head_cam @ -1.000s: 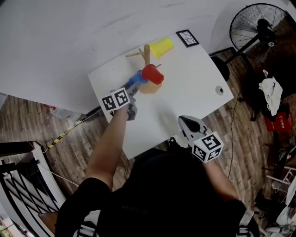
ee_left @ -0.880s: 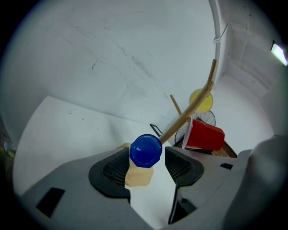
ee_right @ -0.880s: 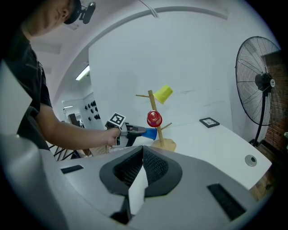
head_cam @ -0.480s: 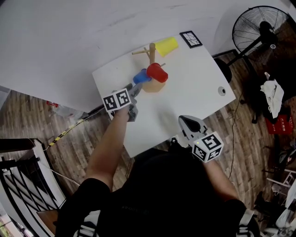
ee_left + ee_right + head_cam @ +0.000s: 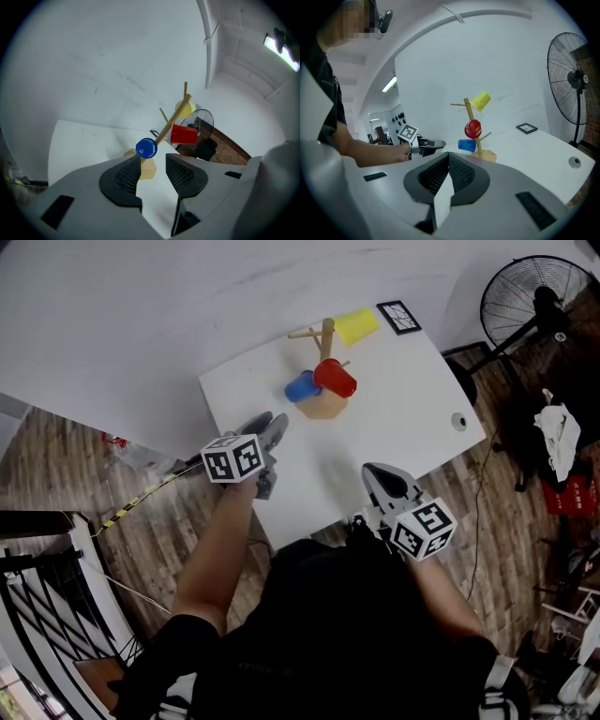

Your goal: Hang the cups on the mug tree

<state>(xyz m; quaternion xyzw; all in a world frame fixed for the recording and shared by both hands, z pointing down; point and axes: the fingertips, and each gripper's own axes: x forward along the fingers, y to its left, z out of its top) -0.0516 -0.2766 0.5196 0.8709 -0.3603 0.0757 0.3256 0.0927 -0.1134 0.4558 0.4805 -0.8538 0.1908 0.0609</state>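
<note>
Both grippers work over the white table [image 5: 412, 427]. Off its far corner stands a floor fan [image 5: 539, 306], well right of the right gripper [image 5: 446, 159]. Straight ahead of the left gripper [image 5: 153, 161], clear of it, is the mug tree [image 5: 325, 352], upright on its wooden base; it's ahead-left of the right one. Left: jaws apart, have just been closing, nothing between them (the blue cup sits past the tips, not in the gap). Right: jaws together, empty, over the near table edge. All three cups hang on the tree:
- The yellow cup [image 5: 356, 325] is on the top peg, farthest from both grippers.
- The red cup [image 5: 336, 379] is on a middle peg.
- The blue cup [image 5: 146, 148] is on the low peg, nearest the left tips, closed end facing them.

Beyond the tree, a marker card [image 5: 398, 317] lies flat at the far table corner.
</note>
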